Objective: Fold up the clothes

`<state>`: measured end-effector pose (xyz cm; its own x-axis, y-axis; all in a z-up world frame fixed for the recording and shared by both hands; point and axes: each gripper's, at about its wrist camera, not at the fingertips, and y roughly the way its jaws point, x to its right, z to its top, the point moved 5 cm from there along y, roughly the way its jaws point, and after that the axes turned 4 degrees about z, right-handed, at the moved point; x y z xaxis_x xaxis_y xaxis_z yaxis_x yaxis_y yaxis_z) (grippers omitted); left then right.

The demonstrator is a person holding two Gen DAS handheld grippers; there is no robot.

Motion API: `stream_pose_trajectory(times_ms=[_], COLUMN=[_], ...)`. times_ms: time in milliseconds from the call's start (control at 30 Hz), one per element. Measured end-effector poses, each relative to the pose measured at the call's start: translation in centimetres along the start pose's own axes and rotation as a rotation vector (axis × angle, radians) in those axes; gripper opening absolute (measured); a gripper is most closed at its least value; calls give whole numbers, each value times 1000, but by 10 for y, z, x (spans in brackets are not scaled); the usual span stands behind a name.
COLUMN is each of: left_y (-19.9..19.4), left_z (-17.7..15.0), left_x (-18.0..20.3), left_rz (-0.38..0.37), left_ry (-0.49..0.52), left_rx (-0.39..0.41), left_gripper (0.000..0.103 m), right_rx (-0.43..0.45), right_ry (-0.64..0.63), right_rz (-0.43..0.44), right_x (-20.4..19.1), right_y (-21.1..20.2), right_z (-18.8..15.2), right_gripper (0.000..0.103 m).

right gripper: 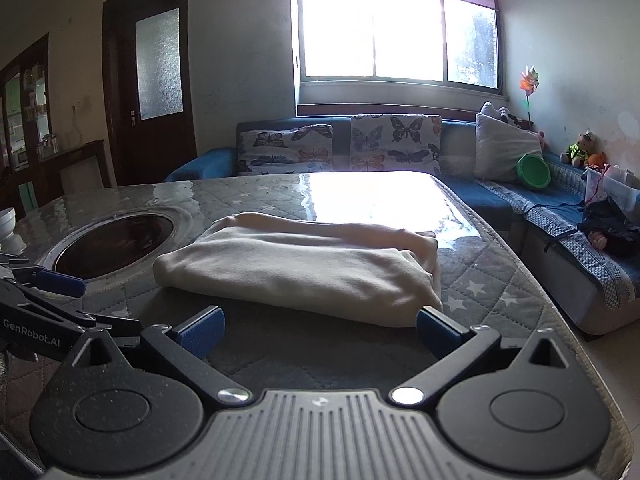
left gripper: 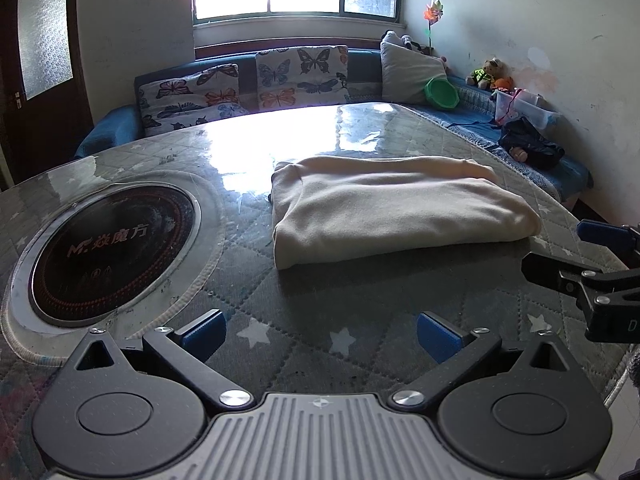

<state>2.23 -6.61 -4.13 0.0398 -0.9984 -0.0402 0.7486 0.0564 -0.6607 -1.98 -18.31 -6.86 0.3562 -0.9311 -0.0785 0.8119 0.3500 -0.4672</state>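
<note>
On the grey quilted star-print table (left gripper: 360, 304) the cream fleece garment (left gripper: 392, 204) is lying folded flat; we're holding left gripper (left gripper: 320, 336) and right gripper (right gripper: 320, 332) open, empty, folding looking finished.

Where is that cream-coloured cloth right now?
The folded cream cloth lies on the quilted table, right of the round cooktop, just ahead of both open grippers; neither touches it.

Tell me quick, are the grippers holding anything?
Left gripper: open, holding nothing.
Right gripper: open, holding nothing; the folded cream garment lies on the table just ahead.
</note>
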Motion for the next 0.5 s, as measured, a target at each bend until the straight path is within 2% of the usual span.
stream_pose_trajectory(times_ms=[500], left_y=[16], left_z=[15], left_x=[-26], left_rz=[32], left_ry=[-14], left_rx=[-6], left_gripper=[103], right_rx=[-42], right_ry=[-82], right_rz=[47], right_x=[-19], right_y=[22], right_z=[11], right_gripper=[103])
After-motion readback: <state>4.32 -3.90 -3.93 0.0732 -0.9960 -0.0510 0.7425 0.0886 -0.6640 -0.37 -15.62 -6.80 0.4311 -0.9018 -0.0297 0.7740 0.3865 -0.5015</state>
